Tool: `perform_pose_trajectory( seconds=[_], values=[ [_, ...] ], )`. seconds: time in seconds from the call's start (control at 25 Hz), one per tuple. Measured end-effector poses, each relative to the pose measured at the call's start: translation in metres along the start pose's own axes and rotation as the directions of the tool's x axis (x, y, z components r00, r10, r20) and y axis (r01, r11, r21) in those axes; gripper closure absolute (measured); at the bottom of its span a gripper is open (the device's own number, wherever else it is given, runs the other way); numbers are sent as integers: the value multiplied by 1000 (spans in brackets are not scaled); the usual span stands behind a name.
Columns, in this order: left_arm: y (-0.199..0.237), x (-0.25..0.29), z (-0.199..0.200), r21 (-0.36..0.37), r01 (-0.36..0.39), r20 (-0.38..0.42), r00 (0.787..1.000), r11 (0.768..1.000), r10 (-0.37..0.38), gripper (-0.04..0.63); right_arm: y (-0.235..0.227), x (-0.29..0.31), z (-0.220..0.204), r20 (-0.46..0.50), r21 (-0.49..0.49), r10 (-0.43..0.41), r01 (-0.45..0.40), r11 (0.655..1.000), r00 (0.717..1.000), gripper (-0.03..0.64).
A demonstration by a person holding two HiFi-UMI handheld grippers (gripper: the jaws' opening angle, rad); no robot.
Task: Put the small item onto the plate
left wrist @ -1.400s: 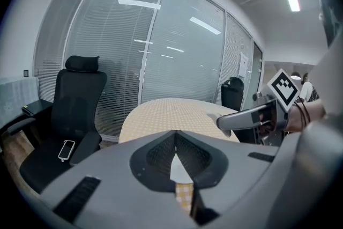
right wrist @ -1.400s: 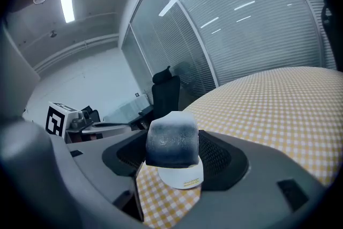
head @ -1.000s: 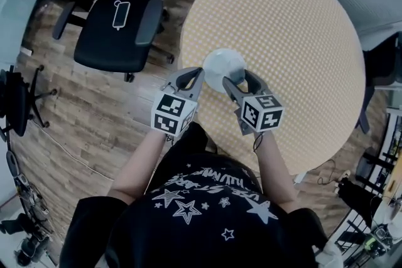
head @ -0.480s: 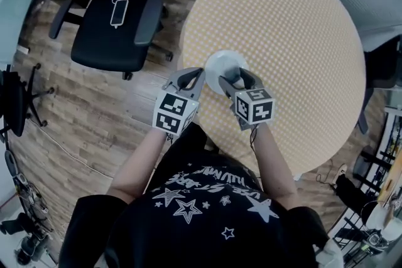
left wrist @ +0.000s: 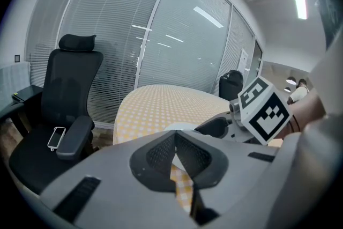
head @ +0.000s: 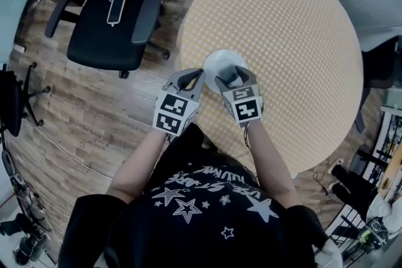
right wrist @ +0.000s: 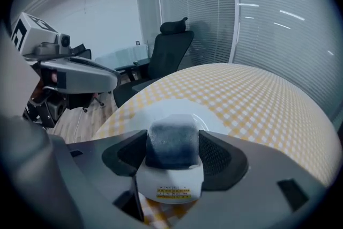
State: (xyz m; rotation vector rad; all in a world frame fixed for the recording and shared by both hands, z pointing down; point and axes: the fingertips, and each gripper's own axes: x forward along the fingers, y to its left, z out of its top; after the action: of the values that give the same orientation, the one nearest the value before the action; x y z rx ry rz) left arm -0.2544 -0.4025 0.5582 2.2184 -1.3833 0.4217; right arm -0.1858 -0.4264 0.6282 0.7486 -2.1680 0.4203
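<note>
Two grippers sit side by side at the near edge of a round table [head: 282, 28] with a yellow checked cloth in the head view. The left gripper [head: 192, 76] points at the near-left rim of a white plate [head: 220, 59]. The right gripper [head: 233, 76] reaches over the plate's near edge. A dark small item [head: 232, 77] shows between the right gripper's jaws, over the plate's near part; whether it touches the plate cannot be told from here. A black office chair [head: 110, 31] stands on the wood floor to the left, well apart from the table, with a phone [head: 113, 9] lying on its seat. In the left gripper view, the left gripper [left wrist: 176, 139] has its jaws together at the tips with nothing between them. A sliver of the plate [left wrist: 179, 127] shows just beyond them, and the right gripper's marker cube [left wrist: 265, 110] stands close on the right. In the right gripper view, the right gripper [right wrist: 172, 154] has its jaws closed against both sides of the small item [right wrist: 172, 147]. The item is a white block with a dark bluish top and a yellow label on its near face. It fills the gap between the jaws, with the plate [right wrist: 142, 115] directly beyond and below it and the left gripper [right wrist: 75, 75] off to the left.
</note>
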Motion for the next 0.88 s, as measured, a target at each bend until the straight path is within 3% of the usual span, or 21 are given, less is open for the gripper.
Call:
perform_pose_trajectory(
  seconds=[0.36,0.64,0.88],
  values=[
    [-1,-6,3,3,-2,11,1000,1000,2,588,1,0,1,-15,14,-10,10,1000,1000,318],
    [-7,-7,0,4,13,8,1000,1000,-13,588,0,-2,2,32,28,-23,23,999,999,316],
    [-21,-7,7,57,38,8,999,998,-39,588,-2,-28,7,98,62,-31,25,998,995,316]
  ],
)
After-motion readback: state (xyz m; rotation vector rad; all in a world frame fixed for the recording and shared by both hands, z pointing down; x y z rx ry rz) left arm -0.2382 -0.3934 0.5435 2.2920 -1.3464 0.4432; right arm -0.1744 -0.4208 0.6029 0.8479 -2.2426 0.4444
